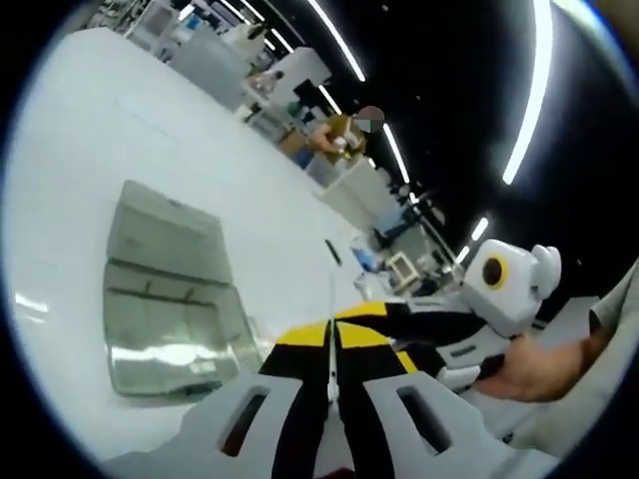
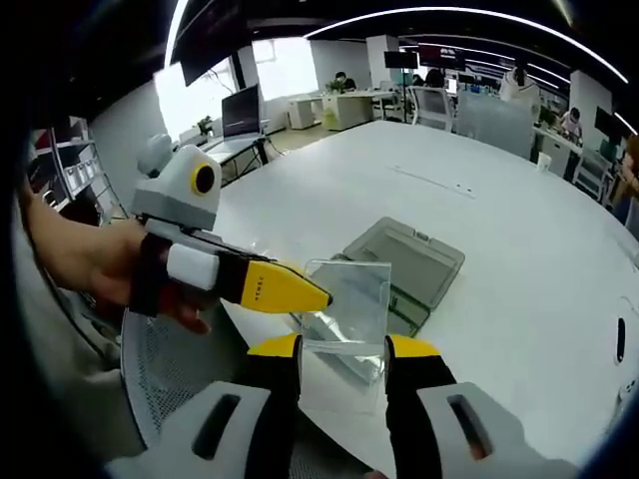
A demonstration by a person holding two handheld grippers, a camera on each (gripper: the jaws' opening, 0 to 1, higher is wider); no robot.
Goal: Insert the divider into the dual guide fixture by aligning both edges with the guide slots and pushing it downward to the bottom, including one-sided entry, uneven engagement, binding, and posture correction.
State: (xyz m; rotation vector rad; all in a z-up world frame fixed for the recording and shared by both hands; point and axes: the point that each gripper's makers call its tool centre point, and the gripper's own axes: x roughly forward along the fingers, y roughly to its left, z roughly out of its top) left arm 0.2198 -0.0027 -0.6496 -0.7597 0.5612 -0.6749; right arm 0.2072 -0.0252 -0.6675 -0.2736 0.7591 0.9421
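Observation:
The divider (image 2: pixel 349 304) is a thin clear sheet held above the white table (image 2: pixel 519 249). In the left gripper view it shows edge-on as a pale line (image 1: pixel 331 319). My left gripper (image 1: pixel 331 337) is shut on it, and its yellow tip (image 2: pixel 300 292) pinches the sheet's left edge. My right gripper (image 2: pixel 344 347) stands open, with the sheet's lower part between its yellow fingertips (image 2: pixel 275 346); I cannot tell whether they touch it. The right gripper (image 1: pixel 439 339) also reaches in beside the sheet. The guide fixture (image 1: pixel 170 289), a greyish clear tray (image 2: pixel 419 264), lies flat on the table beyond the sheet.
A hand (image 2: pixel 70 249) holds the left gripper and another hand (image 1: pixel 539 364) holds the right one. A mesh chair (image 2: pixel 170 369) sits at the table's near edge. Desks, a monitor (image 2: pixel 240 110) and a person (image 1: pixel 344 135) are far behind.

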